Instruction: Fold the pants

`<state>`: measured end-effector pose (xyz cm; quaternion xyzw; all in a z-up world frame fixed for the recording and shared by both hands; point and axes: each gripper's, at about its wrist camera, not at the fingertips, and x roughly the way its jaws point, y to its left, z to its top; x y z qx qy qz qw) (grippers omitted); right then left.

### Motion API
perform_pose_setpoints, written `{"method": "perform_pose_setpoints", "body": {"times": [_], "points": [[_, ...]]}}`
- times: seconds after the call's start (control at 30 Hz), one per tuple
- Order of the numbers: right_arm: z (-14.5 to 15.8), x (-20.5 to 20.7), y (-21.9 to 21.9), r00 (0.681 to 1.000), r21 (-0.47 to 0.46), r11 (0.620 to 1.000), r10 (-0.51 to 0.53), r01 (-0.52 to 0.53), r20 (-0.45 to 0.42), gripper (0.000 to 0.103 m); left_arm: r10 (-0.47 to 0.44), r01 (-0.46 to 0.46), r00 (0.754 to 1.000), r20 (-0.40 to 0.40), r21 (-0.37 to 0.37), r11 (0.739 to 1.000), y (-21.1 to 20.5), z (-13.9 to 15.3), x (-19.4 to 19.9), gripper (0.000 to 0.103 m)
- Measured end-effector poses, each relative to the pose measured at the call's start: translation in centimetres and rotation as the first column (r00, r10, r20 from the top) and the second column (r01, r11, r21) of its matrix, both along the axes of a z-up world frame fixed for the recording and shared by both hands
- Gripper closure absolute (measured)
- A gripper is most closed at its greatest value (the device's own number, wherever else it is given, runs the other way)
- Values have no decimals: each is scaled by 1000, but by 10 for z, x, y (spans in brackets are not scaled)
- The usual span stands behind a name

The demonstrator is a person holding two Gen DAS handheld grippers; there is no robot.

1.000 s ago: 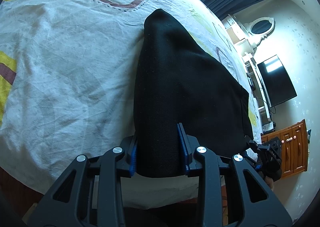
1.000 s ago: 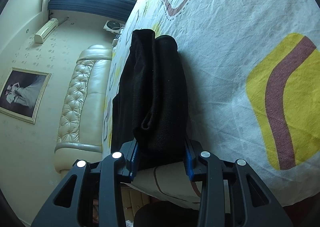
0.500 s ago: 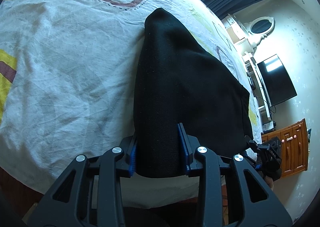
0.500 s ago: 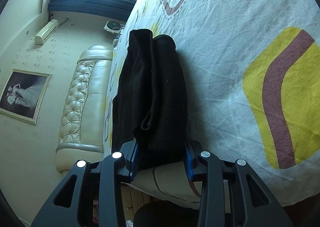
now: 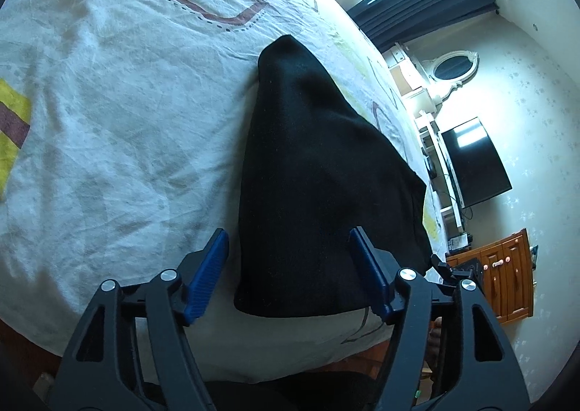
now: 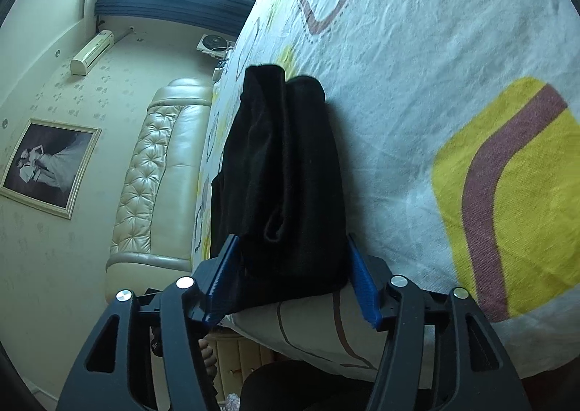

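Note:
The black pants (image 5: 319, 175) lie folded in a thick stack on the white patterned bed sheet (image 5: 119, 113), near the bed's near edge. My left gripper (image 5: 290, 273) is open, its blue pads standing apart on either side of the pants' near end. In the right wrist view the pants (image 6: 286, 186) show stacked layers with a fold edge. My right gripper (image 6: 290, 276) is open too, its blue pads spread to either side of that end and close to the cloth.
The sheet (image 6: 453, 84) has yellow and maroon shapes. A tufted cream headboard (image 6: 156, 186) and a framed photo (image 6: 47, 164) are on the wall. A TV (image 5: 475, 164), a white dresser mirror (image 5: 453, 66) and a wooden cabinet (image 5: 507, 273) stand beyond the bed.
Both grippers were shut on the near end of the pants. Both have opened and let go; the pants have settled flat on the bed.

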<state>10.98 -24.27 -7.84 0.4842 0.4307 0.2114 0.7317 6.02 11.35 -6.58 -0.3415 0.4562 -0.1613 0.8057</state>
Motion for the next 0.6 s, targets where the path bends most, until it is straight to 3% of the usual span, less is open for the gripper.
{"method": "perform_pose_setpoints", "body": {"times": [0.33, 0.6], "points": [[10, 71, -19, 999, -52, 999, -8, 9, 32, 34, -46, 42, 998, 53, 66, 997, 10, 8, 63, 32], [-8, 122, -6, 1000, 35, 999, 16, -17, 16, 34, -77, 76, 997, -1, 127, 989, -3, -5, 116, 32]]}}
